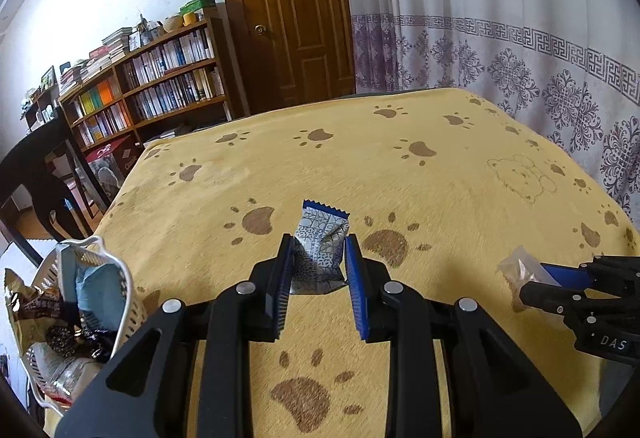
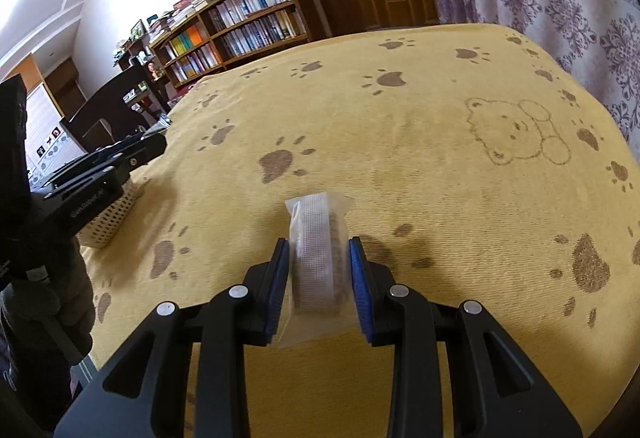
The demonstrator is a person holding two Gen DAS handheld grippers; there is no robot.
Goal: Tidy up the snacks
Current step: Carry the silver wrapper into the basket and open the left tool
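My left gripper (image 1: pixel 319 244) is shut on a silver snack packet (image 1: pixel 320 252) with a blue serrated top edge, held upright above the yellow tablecloth. My right gripper (image 2: pixel 319 245) is shut on a clear plastic snack packet (image 2: pixel 318 262) with a brown filling, also held off the cloth. In the left wrist view the right gripper (image 1: pixel 560 278) shows at the right edge with the clear packet (image 1: pixel 518 270) in it. A white perforated basket (image 1: pixel 100 278) sits at the lower left, holding several wrapped snacks.
The table carries a yellow cloth (image 1: pixel 360 166) with brown paw prints and a bear outline (image 2: pixel 516 134). The basket's wall (image 2: pixel 110 218) shows under the left gripper's body (image 2: pixel 92 174) in the right wrist view. A bookshelf, a wooden door and patterned curtains stand beyond the table.
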